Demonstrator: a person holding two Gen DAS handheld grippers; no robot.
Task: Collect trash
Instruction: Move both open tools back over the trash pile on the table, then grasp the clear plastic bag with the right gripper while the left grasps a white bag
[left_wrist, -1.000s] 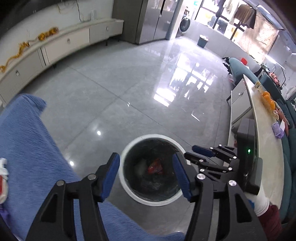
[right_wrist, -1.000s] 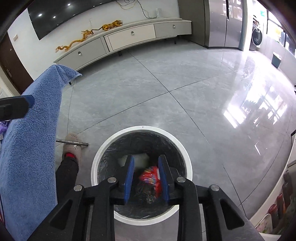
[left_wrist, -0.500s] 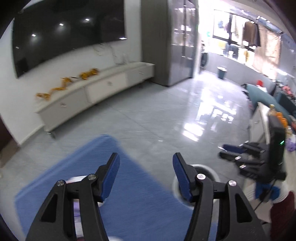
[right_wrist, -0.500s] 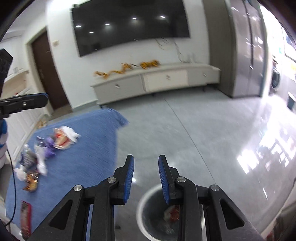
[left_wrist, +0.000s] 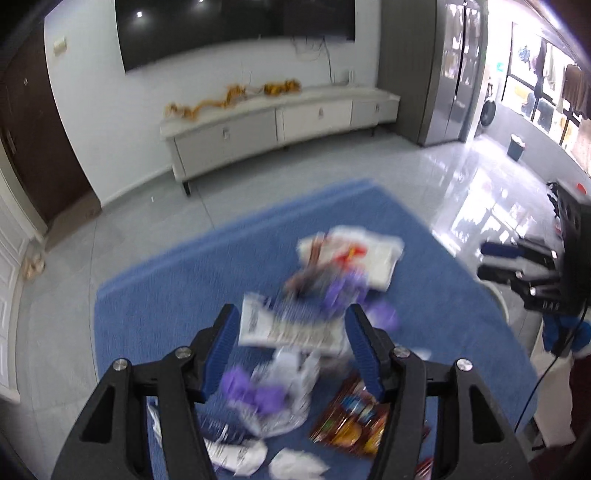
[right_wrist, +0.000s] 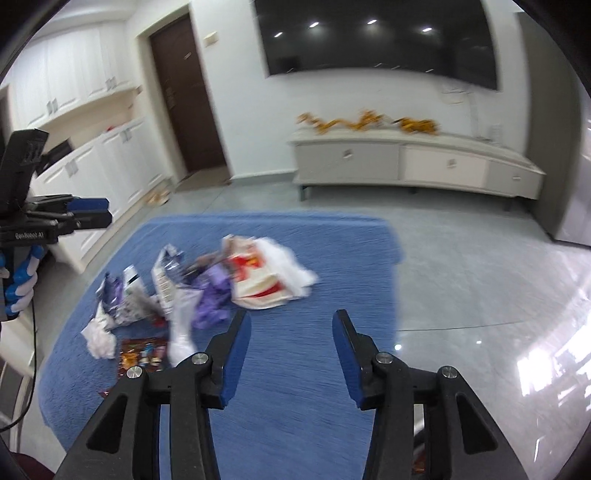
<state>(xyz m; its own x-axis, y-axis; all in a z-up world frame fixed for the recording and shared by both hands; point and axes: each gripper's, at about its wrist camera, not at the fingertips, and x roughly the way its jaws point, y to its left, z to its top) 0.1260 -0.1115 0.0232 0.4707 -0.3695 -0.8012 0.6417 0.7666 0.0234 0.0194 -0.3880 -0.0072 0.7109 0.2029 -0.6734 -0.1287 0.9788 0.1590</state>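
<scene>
Trash lies in a heap on a blue cloth (left_wrist: 177, 295): a white-and-red bag (left_wrist: 351, 254), purple wrappers (left_wrist: 343, 291), a white printed wrapper (left_wrist: 288, 328) and a red-orange snack packet (left_wrist: 351, 417). My left gripper (left_wrist: 291, 325) hangs open above the printed wrapper, touching nothing. In the right wrist view the same bag (right_wrist: 266, 277), purple wrappers (right_wrist: 214, 291), a crumpled white tissue (right_wrist: 98, 338) and the snack packet (right_wrist: 142, 356) lie left of my right gripper (right_wrist: 291, 325). Its jaws are opening over bare blue cloth (right_wrist: 314, 387), with nothing between them.
A pale arc that looks like the white bin rim (left_wrist: 496, 299) shows beside the cloth's right edge. A low white TV cabinet (right_wrist: 413, 166), a dark door (right_wrist: 184, 99) and white cupboards (right_wrist: 92, 173) line the walls. Glossy grey floor (right_wrist: 480, 280) surrounds the cloth.
Both views have swung up from the bin to the cloth with the trash. The red wrapper once between the right jaws is gone from them, and those jaws stand wider.
</scene>
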